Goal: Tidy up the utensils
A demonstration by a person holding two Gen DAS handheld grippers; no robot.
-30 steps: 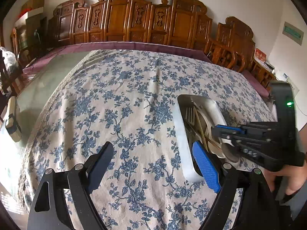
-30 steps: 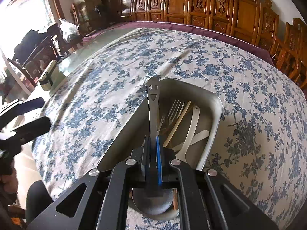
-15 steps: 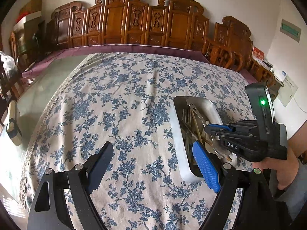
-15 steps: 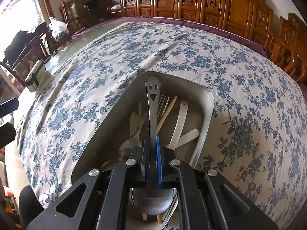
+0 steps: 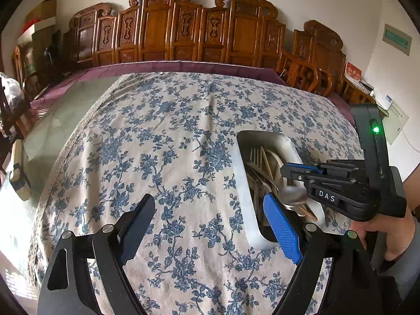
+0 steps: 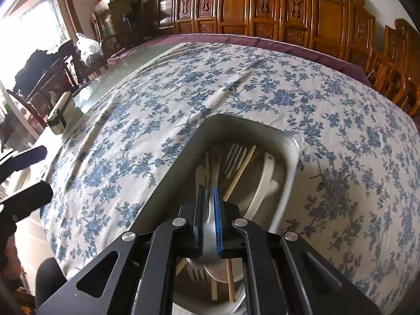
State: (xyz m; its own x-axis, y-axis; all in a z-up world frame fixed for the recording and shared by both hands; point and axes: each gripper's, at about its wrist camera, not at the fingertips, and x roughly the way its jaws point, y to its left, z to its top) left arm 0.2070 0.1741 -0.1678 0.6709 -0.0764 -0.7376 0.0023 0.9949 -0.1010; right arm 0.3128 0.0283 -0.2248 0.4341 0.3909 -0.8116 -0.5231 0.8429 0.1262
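Spoon (image 6: 209, 232), smooth metal, now tipped down into the steel tray (image 6: 290, 183); my right claw (image 6: 209, 210) stays clamped on it, left claw (image 5: 210, 225) spread apart.

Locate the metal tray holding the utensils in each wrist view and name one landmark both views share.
Left wrist view: the metal tray sits right of centre, beside the right claw.
Right wrist view: the tray fills the lower centre, directly ahead.
Shared landmark: the carved wooden chairs behind the table.
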